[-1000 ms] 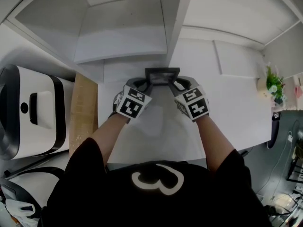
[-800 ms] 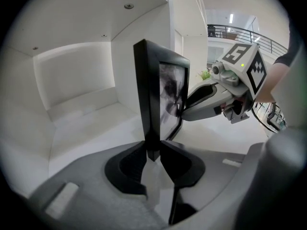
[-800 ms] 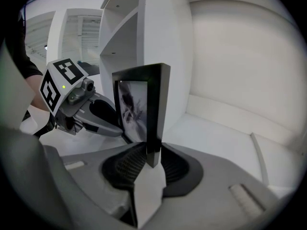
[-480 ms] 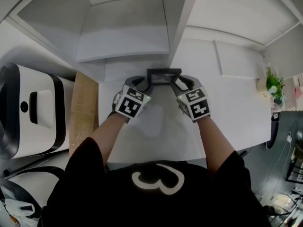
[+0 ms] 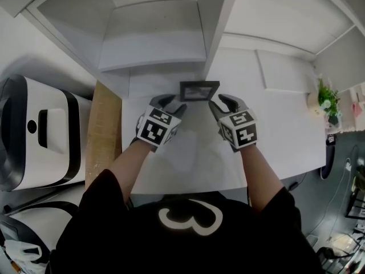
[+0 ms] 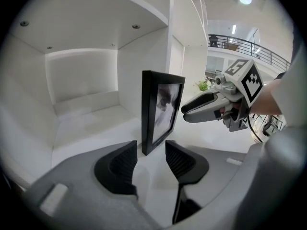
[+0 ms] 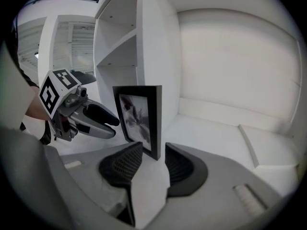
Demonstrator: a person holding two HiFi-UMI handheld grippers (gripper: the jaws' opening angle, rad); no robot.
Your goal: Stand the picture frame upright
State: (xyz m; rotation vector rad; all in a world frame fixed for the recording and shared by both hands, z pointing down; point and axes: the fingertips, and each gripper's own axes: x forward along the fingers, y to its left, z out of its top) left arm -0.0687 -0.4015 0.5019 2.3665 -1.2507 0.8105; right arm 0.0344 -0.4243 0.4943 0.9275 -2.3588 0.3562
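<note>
Left hand-held gripper (image 6: pixel 150 158), right hand-held gripper (image 7: pixel 154 159): jaws just opening, off upright picture frame (image 5: pixel 199 89) before shelf (image 5: pixel 153 36)

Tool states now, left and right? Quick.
Left tool: open, jaws just opened, picture frame edge between them, ungripped.
Right tool: open, jaws just opened, other frame edge between them, ungripped.

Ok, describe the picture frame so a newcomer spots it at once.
Find the white shelf unit behind the white desk. At the foot of its vertical divider stands the picture frame: upright, black-edged, dark against all-white surroundings.
</note>
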